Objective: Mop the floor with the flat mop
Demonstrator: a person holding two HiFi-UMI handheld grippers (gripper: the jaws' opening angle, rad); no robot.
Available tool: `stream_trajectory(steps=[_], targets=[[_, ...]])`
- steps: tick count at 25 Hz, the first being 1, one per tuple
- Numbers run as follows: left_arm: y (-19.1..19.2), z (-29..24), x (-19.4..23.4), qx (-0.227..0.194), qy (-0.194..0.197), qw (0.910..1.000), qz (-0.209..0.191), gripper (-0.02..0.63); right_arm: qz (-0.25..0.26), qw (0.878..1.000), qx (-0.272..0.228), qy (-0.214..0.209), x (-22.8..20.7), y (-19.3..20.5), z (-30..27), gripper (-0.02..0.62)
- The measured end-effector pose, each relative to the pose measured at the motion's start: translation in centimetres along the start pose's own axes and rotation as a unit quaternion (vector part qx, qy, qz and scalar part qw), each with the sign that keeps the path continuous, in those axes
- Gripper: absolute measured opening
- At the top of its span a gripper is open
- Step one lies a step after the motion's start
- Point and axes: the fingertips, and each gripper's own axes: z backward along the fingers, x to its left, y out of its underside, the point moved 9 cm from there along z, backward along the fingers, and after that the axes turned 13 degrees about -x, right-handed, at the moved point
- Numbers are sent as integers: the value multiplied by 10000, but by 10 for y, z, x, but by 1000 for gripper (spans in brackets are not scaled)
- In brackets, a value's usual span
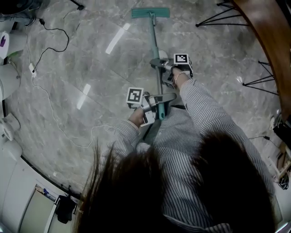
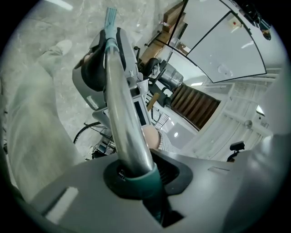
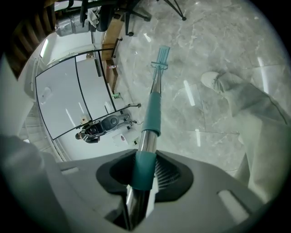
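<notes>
Holding the mop [image 1: 153, 36] by its pole [image 3: 152, 109], with the teal head [image 1: 150, 12] lying flat on the grey marble floor [image 1: 91, 68] at the far end, straight ahead of the person; clamping the right hand-held gripper [image 1: 160, 65] on the pole further down, jaws closed round a teal band [image 3: 144, 168] of the metal tube; clamping the left hand-held gripper [image 1: 157, 101] on the pole nearer the body, jaws closed at the upper teal grip [image 2: 143, 179]; reaching forward in striped sleeves [image 1: 204, 104]; standing with a pale shoe [image 3: 210, 80] on the floor beside the pole; lying well off to the left, a black cable [image 1: 67, 42] and a white cable [image 1: 53, 116]; showing at the right thin black legs [image 1: 217, 19] near a curved wooden rim [image 1: 268, 41].
</notes>
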Motion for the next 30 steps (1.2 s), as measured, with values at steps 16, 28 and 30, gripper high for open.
stream_trajectory(steps=[16,28,30], targets=[[-224,-182,-119,-611,369,9974,-43,40,288,9994,71,165,184,-240,-106,102],[-337,-211,-153,-755,109,9967,-293,35,549,9983,1,174,246,-318,-184,100],[-343,-213,-154,-717,102,9968,-333,35,580,9982,-24,151,248,-321,-189,100]])
